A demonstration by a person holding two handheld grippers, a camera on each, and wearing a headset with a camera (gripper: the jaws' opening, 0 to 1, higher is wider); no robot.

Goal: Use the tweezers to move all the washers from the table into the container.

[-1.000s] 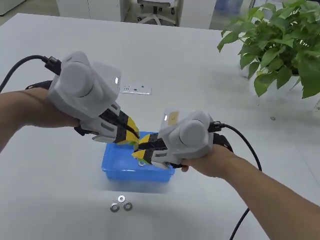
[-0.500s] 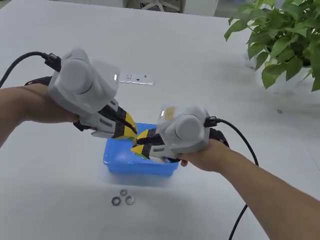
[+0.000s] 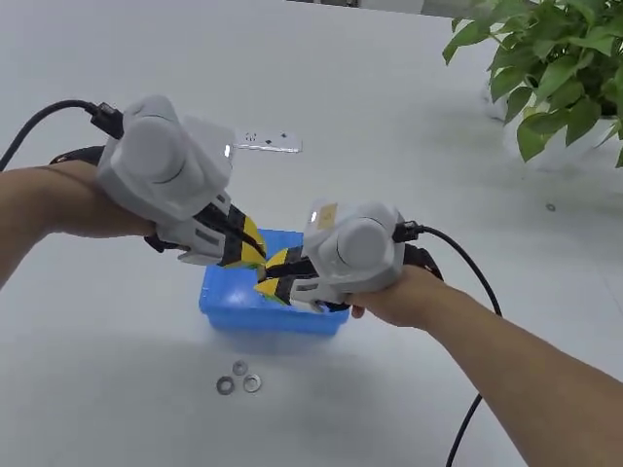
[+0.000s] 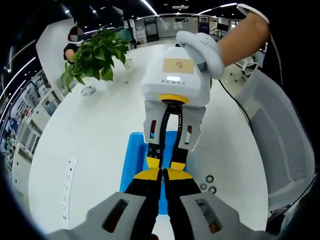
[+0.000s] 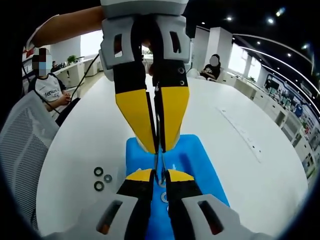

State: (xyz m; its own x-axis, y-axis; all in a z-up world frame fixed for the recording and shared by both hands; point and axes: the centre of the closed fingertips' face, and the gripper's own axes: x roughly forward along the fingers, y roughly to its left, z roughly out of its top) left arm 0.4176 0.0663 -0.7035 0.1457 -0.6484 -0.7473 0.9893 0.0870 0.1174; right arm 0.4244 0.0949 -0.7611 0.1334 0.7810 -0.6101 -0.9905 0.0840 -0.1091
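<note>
**Open-plan office.** I work at a broad white table (image 3: 389,107). A flush socket panel (image 3: 268,142) is set into it at my 12 o'clock, and a leafy potted plant (image 3: 555,68) stands at 2 o'clock. The gripper views add a grey mesh office chair (image 4: 280,130), seated people (image 5: 50,90) at rows of desks (image 5: 75,70), and ceiling strip lights (image 4: 150,6).
</note>
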